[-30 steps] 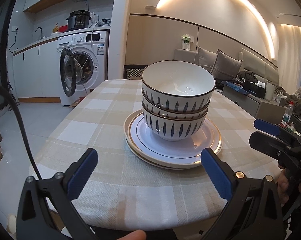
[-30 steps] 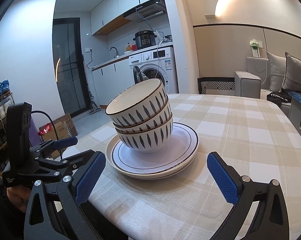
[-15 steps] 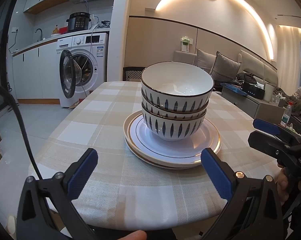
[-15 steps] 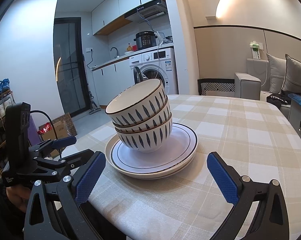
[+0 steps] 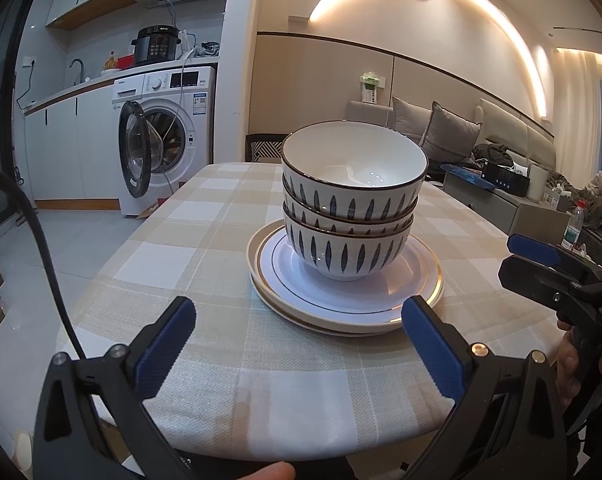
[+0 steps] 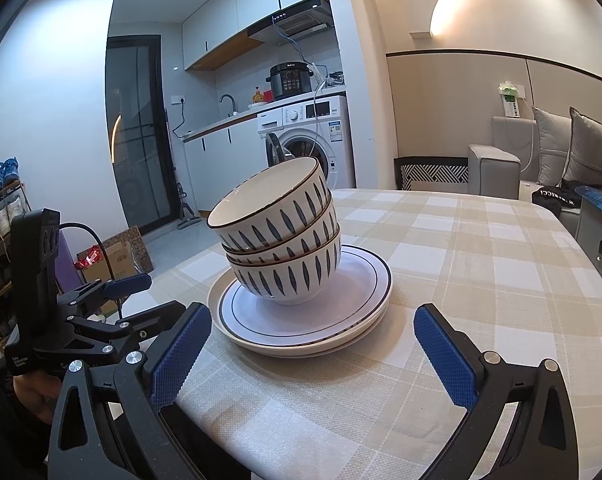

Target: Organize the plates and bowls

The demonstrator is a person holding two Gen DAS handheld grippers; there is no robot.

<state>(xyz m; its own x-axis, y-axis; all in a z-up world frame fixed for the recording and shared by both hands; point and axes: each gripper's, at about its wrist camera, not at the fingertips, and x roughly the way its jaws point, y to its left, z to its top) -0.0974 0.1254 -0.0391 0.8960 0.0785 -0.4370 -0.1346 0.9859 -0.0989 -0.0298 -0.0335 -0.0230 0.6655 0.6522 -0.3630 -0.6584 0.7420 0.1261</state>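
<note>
Bowls sit stacked; both hand-held grippers hover level, spread wide.

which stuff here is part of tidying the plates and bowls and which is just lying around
Part of the job:
- bowls, three nested
- plates, stacked under them

Just lying about:
- washing machine, door open
- pressure cooker
- cushions
- water bottle
- shoes
- checked tablecloth
</note>
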